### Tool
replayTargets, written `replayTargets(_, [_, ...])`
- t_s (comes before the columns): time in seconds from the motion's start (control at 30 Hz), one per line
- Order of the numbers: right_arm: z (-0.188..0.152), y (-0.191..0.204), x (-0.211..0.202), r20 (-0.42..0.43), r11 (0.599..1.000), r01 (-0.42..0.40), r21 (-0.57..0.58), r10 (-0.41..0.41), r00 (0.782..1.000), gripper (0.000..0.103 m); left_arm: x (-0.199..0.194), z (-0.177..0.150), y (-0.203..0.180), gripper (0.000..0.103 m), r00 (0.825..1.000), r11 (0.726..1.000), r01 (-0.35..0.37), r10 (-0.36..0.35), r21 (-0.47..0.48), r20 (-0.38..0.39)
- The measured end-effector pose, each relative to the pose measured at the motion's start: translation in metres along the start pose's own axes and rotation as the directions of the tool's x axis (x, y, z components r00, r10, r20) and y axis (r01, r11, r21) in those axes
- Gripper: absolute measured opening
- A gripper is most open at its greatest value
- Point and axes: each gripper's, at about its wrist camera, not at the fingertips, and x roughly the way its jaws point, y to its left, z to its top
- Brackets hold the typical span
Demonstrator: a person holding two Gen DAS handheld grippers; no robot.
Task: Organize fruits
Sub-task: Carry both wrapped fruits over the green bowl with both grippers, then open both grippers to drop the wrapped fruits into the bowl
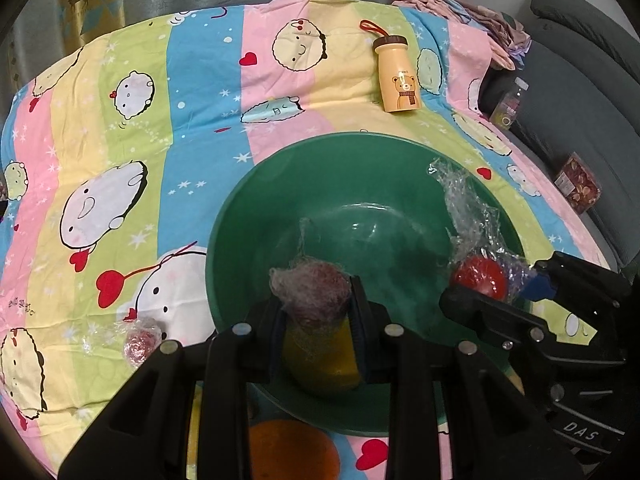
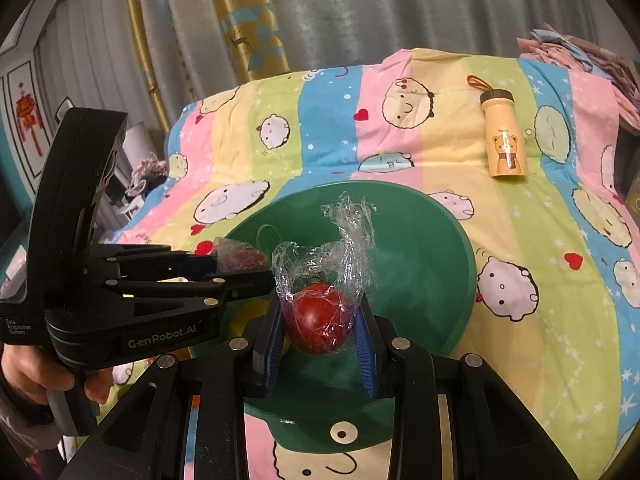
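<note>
Fruits wrapped in cling film are what we track, and none lies in the green bowl [image 1: 256, 216] yet. We see both grippers over it, each with a load. Our left gripper [image 1: 316, 312] has its jaws narrow, clamped on a wrapped fruit [image 1: 316, 296], reddish-purple on top and yellowish below; we cannot tell what kind it is. Our right gripper [image 2: 320, 332] has its blue pads [image 2: 366, 344] pressed on a wrapped red fruit [image 2: 318, 320], round and glossy, film sticking up above it. Both fruits hang above the bowl's inside, not touching its floor as far as we can tell.

Left to do, we judge: let both go into the bowl, then fetch the small wrapped red fruit [image 1: 140, 342] on the patterned sheet [image 1: 120, 132] just beside the bowl's left rim, and an orange fruit [image 1: 288, 448] near the bowl's near rim, half hidden under the left gripper. A yellow bear bottle [image 1: 396, 76] lies well apart behind the bowl, not part of the job. Task looks early to middle.
</note>
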Motion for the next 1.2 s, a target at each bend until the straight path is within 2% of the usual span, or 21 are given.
replayTargets(0.5, [0.001, -0.001, -0.001, 0.008, 1.000, 0.027, 0.004, -0.027, 1.000, 0.034, 0.001, -0.002, 0.000, 0.029, 1.000, 1.000, -0.015, 0.015, 0.001, -0.005])
replayTargets(0.67, [0.002, -0.001, -0.004, 0.020, 1.000, 0.025, 0.007, -0.025, 0.999, 0.034, -0.001, -0.001, 0.000, 0.033, 1.000, 1.000, -0.020, 0.020, 0.002, 0.001])
replayTargets(0.77, [0.002, -0.001, -0.005, 0.025, 1.000, 0.027, 0.008, -0.027, 0.999, 0.034, -0.003, -0.001, 0.000, 0.039, 1.000, 1.000, -0.018, 0.018, -0.003, 0.005])
replayTargets(0.83, [0.003, -0.001, -0.006, 0.029, 0.999, 0.031, 0.011, -0.032, 0.999, 0.034, -0.005, 0.000, 0.000, 0.046, 1.000, 1.000, -0.020, 0.020, -0.004, 0.012])
replayTargets(0.87, [0.003, -0.001, -0.007, 0.032, 0.999, 0.033, 0.015, -0.033, 0.999, 0.037, -0.006, 0.000, 0.000, 0.048, 1.000, 1.000, -0.020, 0.020, -0.002, 0.017])
replayTargets(1.0, [0.004, -0.004, -0.011, 0.054, 0.999, 0.033, 0.041, -0.035, 0.998, 0.049, -0.012, 0.000, 0.000, 0.066, 0.999, 0.999, -0.033, 0.033, -0.004, 0.033])
replayTargets(1.2, [0.003, -0.010, -0.023, 0.094, 0.996, 0.003, 0.089, -0.011, 0.996, 0.057, -0.027, -0.005, 0.003, 0.083, 0.996, 0.998, -0.065, 0.066, -0.017, 0.055])
